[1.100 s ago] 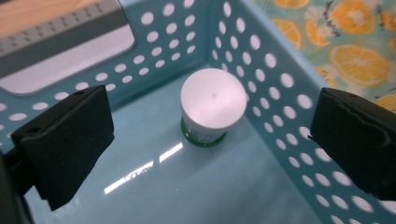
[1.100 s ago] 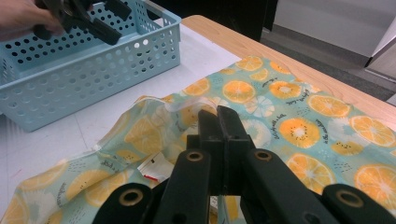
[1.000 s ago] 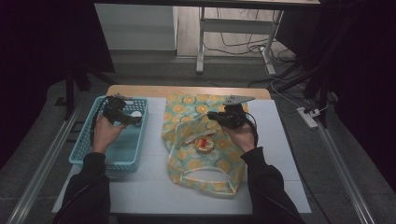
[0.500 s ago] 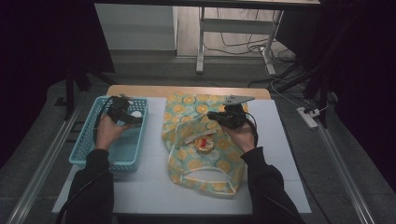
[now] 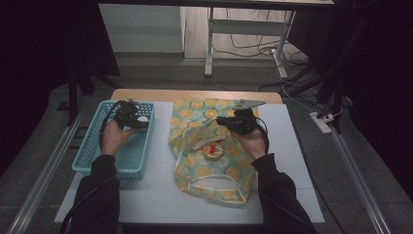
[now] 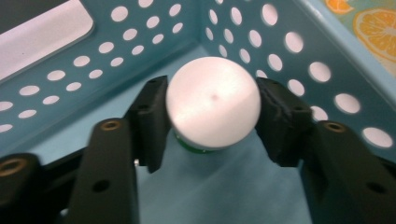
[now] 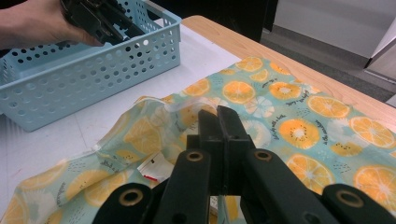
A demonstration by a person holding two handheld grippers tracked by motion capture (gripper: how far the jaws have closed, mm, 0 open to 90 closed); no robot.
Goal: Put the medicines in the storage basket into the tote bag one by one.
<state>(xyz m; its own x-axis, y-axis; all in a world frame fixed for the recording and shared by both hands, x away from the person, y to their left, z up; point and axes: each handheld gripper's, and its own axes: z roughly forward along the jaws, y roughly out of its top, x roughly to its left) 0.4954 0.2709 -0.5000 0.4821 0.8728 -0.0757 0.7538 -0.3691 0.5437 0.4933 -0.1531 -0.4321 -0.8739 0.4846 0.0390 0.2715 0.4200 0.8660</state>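
A round jar with a white lid and a green body stands in the far corner of a blue perforated basket. My left gripper has just been closing on it, and both pads now touch the lid's sides. From above, the left gripper sits at the basket's far right corner. An orange-slice patterned bag lies mid-table with a small round yellow and red item in its opening. My right gripper is shut on the bag's raised rim, its jaws pressed together.
The basket and bag rest on a white mat over a wooden table. The basket wall stands left of the bag. Metal rails run along both table sides, and a power strip lies on the floor at right.
The left gripper's jaws have closed around the white-lidded jar in the basket. The right hand and the bag have stayed put.
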